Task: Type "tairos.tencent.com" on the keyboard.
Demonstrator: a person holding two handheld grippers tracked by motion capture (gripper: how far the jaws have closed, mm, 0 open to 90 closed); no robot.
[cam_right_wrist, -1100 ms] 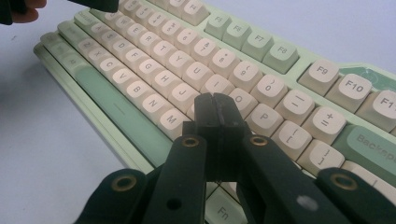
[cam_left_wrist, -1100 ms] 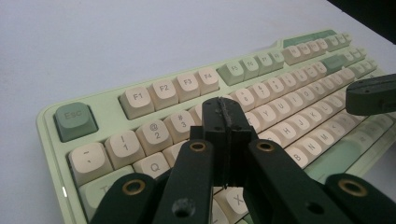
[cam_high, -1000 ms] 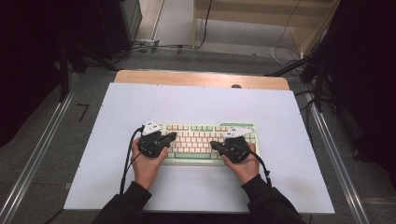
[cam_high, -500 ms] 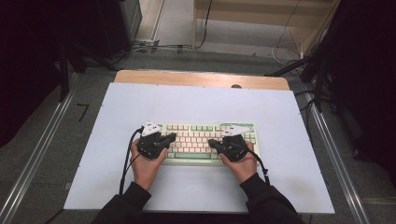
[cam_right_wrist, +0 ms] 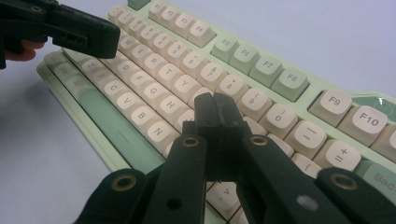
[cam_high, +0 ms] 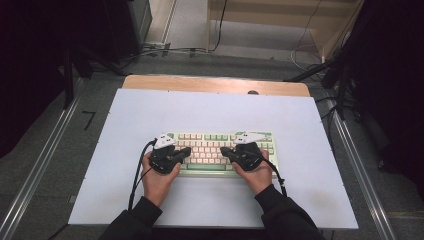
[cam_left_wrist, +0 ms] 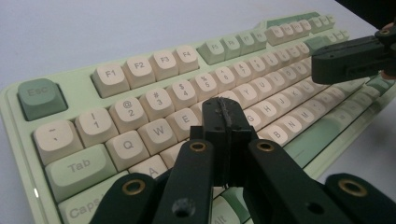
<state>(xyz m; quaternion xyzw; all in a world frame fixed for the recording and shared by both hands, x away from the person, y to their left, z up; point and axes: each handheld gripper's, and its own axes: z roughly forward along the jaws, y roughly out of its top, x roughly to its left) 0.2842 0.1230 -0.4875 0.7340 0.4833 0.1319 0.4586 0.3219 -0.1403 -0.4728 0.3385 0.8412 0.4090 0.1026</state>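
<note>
Both tools are closed on nothing: our left tool and right tool hover over the green-and-cream keyboard lying mid-counter. From above we see only layout; the left gripper view reads legends, its closed tip above E and R; the right's near the 9 key.

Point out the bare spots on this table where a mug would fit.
Free: the white mat behind the keyboard, and wide strips left and right of it. Crowded: the front middle, where both hands hold the left gripper and right gripper over the keys.
</note>
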